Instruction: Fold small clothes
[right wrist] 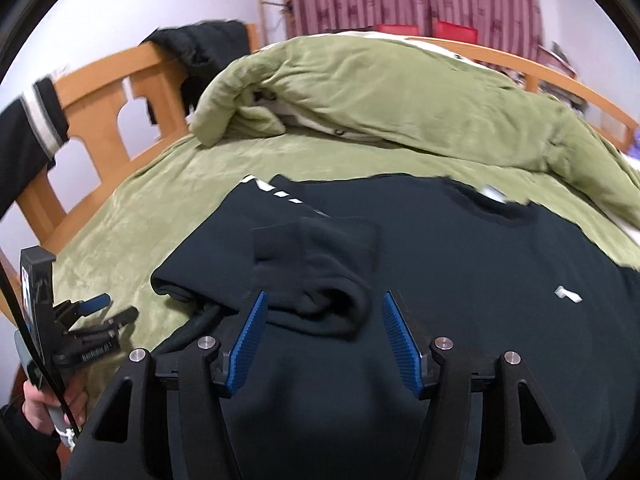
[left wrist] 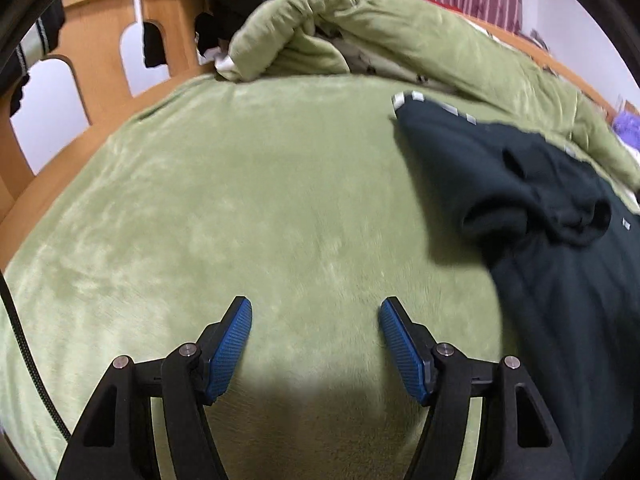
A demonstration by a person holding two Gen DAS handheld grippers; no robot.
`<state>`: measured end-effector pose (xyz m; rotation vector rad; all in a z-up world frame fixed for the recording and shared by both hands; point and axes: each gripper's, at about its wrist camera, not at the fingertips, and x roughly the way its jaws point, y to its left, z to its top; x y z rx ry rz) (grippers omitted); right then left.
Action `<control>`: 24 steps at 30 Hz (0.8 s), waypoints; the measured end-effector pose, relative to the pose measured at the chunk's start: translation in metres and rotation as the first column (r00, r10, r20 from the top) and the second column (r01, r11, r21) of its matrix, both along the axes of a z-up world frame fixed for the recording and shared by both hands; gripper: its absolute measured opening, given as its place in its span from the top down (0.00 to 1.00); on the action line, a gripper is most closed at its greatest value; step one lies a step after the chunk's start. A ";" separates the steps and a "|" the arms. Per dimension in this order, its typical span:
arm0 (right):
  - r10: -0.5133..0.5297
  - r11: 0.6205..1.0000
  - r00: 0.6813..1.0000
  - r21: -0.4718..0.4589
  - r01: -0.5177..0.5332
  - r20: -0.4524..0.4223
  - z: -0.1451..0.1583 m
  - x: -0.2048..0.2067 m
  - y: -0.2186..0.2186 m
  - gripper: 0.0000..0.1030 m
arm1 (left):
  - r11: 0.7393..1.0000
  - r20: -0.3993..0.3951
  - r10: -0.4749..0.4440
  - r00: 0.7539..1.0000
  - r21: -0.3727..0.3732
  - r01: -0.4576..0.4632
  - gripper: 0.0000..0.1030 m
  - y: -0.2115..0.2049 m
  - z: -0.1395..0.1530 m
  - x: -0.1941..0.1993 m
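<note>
fingers (left wrist: pixel 236 344) of both grippers half open, holding nothing. left gripper (left wrist: pixel 316 308) beside shirt (right wrist: pixel 440 260); right gripper (right wrist: pixel 324 300) over its folded sleeve (right wrist: pixel 316 264). pinch hem corners evenly, fold toward collar.

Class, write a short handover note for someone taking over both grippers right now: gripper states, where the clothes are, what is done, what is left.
Left gripper: open, empty, over bare green blanket, left of the garment.
Right gripper: open, holding nothing, over the dark top, its fingers either side of the folded-in sleeve.
The top lies spread on the blanket, neckline toward the heaped duvet.
Done: one sleeve folded across the body.
Left: the rest of the folding; the far side is not clearly visible, so check it first.
</note>
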<state>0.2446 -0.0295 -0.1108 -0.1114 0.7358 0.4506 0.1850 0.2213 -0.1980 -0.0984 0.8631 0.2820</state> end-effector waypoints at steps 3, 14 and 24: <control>0.044 0.998 0.999 -0.042 -0.044 0.007 -0.013 0.013 0.023 0.39 | 1.000 0.010 0.012 1.000 0.000 -0.012 0.29 0.002 -0.001 -0.003; 0.064 0.988 0.993 -0.131 -0.077 -0.101 -0.072 0.060 0.068 0.25 | 0.999 -0.004 0.034 0.999 0.011 -0.034 0.23 0.001 -0.006 -0.003; 0.057 0.990 0.995 -0.127 -0.068 -0.087 -0.060 0.065 0.048 0.79 | 0.999 0.008 0.041 0.999 -0.009 -0.041 0.23 0.006 -0.005 -0.005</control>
